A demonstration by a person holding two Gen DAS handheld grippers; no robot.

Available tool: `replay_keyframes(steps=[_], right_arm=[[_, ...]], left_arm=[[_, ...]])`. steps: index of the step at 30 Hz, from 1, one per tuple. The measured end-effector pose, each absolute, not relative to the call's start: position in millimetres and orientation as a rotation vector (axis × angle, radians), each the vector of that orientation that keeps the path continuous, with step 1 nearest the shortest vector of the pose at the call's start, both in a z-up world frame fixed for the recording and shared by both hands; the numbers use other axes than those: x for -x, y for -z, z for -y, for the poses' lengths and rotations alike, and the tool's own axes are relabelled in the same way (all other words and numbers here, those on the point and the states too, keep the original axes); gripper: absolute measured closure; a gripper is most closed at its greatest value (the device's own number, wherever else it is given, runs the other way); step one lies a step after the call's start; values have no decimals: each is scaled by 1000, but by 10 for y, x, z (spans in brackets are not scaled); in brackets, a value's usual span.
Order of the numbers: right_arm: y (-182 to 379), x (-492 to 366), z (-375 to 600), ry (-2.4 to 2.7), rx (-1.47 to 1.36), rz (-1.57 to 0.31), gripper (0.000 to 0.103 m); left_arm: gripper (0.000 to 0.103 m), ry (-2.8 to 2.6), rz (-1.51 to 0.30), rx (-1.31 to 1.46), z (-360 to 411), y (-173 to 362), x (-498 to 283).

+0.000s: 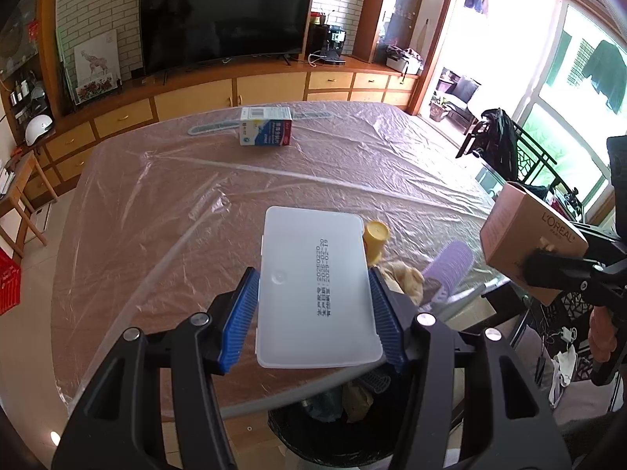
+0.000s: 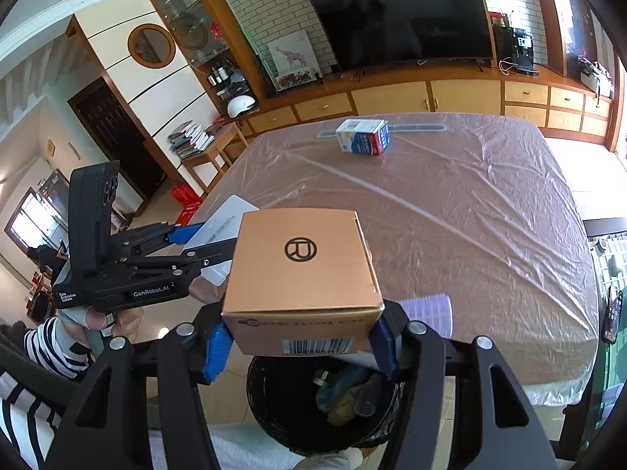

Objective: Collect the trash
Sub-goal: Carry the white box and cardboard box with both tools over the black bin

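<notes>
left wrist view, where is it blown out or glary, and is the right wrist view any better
Left wrist view: the window at right is blown out, and the plastic table cover shows streaky glare. Right wrist view: more even light, with glare on the cover and a bright patch at the far right edge; the brown box stays sharp.

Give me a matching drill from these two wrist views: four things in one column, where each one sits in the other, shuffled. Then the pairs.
Things
1. white plastic case
2. tan L'Oreal box
3. blue and white carton
4. black bin

Places
A. lying alone on the far part of the table
B. held in the right claw
C. on the floor at the table's near edge, with trash inside
D. held in the left claw

Pairs: 1-D, 2-B, 3-A, 4-C
</notes>
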State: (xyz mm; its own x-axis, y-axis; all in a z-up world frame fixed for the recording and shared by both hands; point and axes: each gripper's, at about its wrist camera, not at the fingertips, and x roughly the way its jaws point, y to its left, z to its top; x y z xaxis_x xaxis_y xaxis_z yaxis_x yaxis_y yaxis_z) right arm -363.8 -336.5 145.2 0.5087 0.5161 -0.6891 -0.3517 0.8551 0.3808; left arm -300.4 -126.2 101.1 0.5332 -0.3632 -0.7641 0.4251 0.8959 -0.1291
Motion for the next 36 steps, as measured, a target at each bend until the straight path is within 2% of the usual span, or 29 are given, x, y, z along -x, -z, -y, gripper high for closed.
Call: replay_keyframes(steps=[36], right_arm=[[-877, 4495, 3286, -559, -118, -1097, 46]], left_arm=[[47, 642, -1040, -216, 1527, -602, 3973]])
